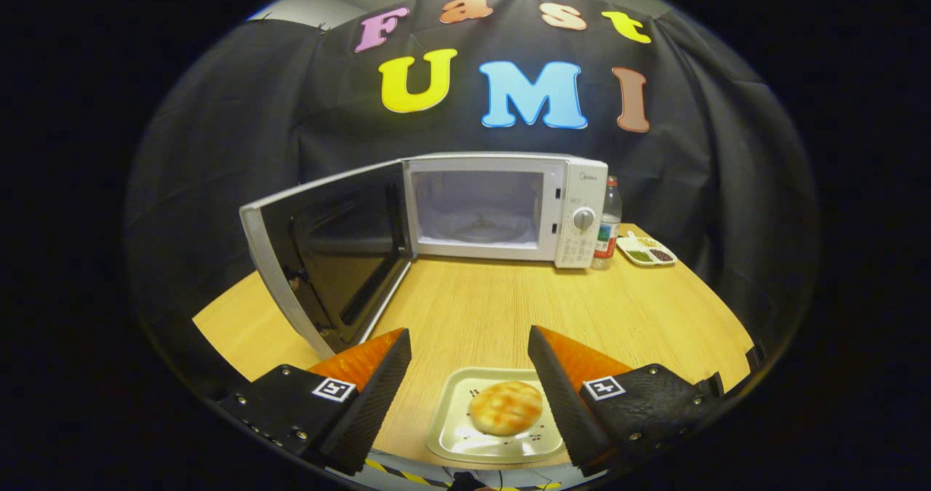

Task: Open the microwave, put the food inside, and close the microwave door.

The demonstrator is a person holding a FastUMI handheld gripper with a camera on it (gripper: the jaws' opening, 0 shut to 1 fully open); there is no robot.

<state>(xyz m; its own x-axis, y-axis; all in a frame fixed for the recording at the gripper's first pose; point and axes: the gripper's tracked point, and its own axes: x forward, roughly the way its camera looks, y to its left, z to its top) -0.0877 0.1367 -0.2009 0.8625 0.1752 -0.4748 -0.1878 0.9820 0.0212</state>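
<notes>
A white microwave (509, 207) stands at the back of the wooden table (480, 302). Its door (327, 258) is swung wide open to the left, and the lit cavity with the glass turntable (476, 228) shows inside. A round golden bun (506, 406) lies on a small pale square plate (454, 433) near the table's front edge. My gripper (469, 345) is open, with the plate and bun low between its two orange-and-black fingers. The fingers touch neither the plate nor the bun.
A plastic bottle with a red cap (608, 222) stands just right of the microwave. Beside it lies a white divided dish (646, 249) with small portions of food. The open door reaches out over the table's left part.
</notes>
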